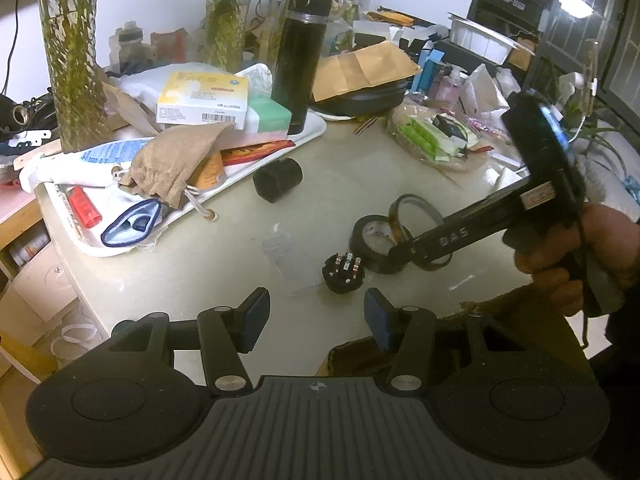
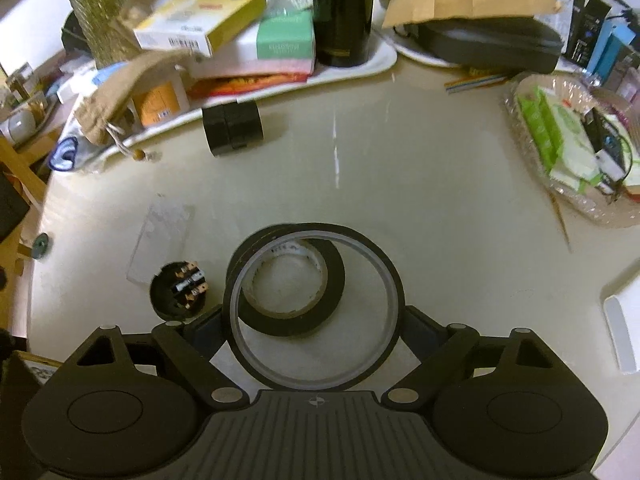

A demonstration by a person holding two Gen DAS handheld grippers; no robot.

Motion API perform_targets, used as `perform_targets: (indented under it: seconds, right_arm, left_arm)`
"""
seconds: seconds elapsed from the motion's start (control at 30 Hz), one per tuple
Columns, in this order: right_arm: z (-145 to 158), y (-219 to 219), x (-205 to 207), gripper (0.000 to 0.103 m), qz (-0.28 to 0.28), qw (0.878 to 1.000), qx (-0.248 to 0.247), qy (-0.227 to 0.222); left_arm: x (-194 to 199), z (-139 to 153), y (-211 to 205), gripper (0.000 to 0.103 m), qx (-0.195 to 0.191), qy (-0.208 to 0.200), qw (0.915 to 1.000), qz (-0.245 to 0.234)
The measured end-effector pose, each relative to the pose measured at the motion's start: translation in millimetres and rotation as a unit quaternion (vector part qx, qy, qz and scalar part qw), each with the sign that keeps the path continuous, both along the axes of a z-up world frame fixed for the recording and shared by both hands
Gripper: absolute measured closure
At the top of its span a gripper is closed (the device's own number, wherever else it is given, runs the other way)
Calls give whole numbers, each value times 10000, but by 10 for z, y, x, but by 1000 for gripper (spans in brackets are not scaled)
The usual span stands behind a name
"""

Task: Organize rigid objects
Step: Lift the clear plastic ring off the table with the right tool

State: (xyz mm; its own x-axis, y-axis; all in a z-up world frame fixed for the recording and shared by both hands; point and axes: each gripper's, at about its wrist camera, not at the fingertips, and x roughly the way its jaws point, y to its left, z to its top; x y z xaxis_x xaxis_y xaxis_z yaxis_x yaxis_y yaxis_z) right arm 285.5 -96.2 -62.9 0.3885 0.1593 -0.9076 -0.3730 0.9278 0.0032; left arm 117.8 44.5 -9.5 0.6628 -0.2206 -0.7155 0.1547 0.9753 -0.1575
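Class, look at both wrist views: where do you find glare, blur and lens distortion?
Left wrist view: a blown-out bright light at top right, the table edge bowed by the fisheye, and the plant stem smeared. Right wrist view: a white streak of glare runs down the tabletop, the yellow box and clutter behind are blurred, and the large tape ring is sharp.

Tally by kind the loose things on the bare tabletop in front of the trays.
Tape rolls: 2, a thin wide ring between the right jaws and a thicker black roll.
Black round plug part with metal pins: 1.
Black cylinder-shaped case: 1.
Clear plastic piece: 1.
Total: 5.
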Motion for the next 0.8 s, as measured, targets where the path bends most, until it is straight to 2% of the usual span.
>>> perform_targets:
  seconds: [0.3, 0.8]
  right_arm:
    - [249, -104, -217, 12, 62, 9989, 152, -448]
    - [614, -532, -631, 12, -169, 9929, 533, -1045]
  left_arm:
    - [39, -13, -34, 52, 39, 75, 10000, -27]
    - [172, -16, -137, 52, 259, 98, 9994, -224]
